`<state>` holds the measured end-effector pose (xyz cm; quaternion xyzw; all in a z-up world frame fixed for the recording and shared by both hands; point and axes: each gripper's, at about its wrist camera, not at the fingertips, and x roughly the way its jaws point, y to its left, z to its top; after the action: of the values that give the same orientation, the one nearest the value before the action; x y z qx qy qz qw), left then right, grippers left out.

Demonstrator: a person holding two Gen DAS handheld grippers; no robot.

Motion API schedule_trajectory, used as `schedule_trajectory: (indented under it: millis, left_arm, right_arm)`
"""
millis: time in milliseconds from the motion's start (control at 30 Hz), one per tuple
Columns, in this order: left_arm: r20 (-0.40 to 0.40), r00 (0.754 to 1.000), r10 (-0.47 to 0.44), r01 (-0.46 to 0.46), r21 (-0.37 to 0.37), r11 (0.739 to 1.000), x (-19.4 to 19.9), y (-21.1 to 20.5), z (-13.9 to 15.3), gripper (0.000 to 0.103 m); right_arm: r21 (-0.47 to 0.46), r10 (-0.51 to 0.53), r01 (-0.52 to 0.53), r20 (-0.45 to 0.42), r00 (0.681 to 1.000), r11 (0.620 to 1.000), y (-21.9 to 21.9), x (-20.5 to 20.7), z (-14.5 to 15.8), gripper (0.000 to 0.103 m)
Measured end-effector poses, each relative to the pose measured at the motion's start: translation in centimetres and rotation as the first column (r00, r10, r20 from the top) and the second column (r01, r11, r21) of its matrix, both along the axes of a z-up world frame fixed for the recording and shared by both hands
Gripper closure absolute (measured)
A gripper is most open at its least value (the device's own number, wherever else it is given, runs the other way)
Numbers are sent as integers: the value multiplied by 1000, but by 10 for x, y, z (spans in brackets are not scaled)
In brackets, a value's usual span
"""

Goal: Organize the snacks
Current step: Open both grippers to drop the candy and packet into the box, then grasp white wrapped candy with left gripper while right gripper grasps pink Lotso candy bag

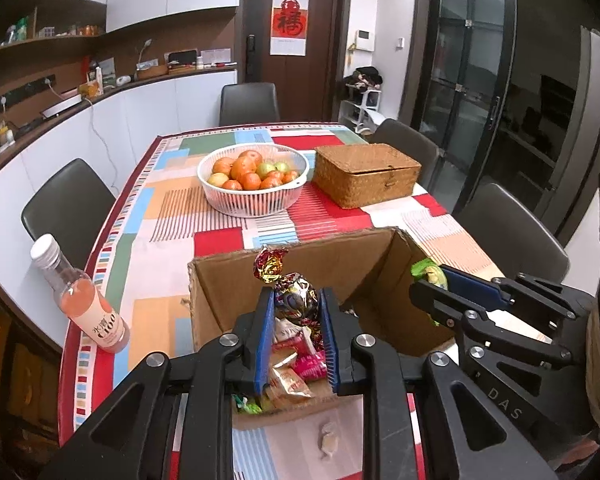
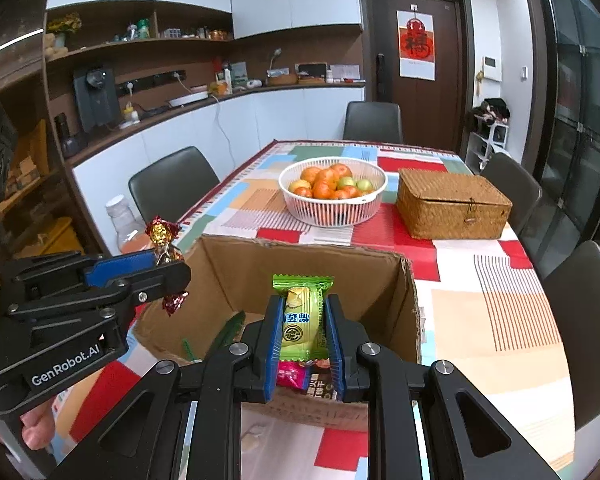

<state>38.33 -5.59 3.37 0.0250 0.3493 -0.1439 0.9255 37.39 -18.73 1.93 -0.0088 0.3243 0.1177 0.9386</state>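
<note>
Left wrist: left gripper (image 1: 296, 312) clamped on foil candy (image 1: 294, 298), long axis upright, twist end up, over cardboard box (image 1: 216, 292); box already holds several snacks, one candy (image 1: 327, 436) on tabletop (image 1: 160, 272) left.

Right wrist: right gripper (image 2: 303, 328) pinching green snack pack (image 2: 302, 318), upright, above box.

Glossy foil candy (image 1: 296, 300), matt cardboard box (image 1: 340, 264)

Printed "GenRobot.AI" in white on the left gripper (image 2: 171, 276). Stamped "DAS" on the right gripper (image 1: 428, 280). Marked "C100" on the bottle (image 1: 85, 305) label. Painted with the red character "福" on the door poster (image 2: 416, 45). Chinese print on the green snack packet (image 2: 302, 317), too small to read.
</note>
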Motion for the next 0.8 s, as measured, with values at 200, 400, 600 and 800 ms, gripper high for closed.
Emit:
schedule_trajectory:
  millis: [200,400,600,800]
  left_arm:
    - [36,999,17,-18,29,999,-13,3,1,58]
    - [42,999,1,-2,40,999,-43,4,-6,58]
    - [28,999,-29,28,52,998,-72,3,-20,58]
    - [-19,999,-48,49,57,997,-88,1,-42,58]
  right_arm:
    - [-32,-34,35,16,999,999,-2,0,-3,66]
    - [-17,-38,39,34,999,999,-7,-21,-3,63]
    - [-8,-39,39,44,998,999,-9,-53,-8,63]
    - [-22,-22,22,19,1000,1000,-7,-77,-25,63]
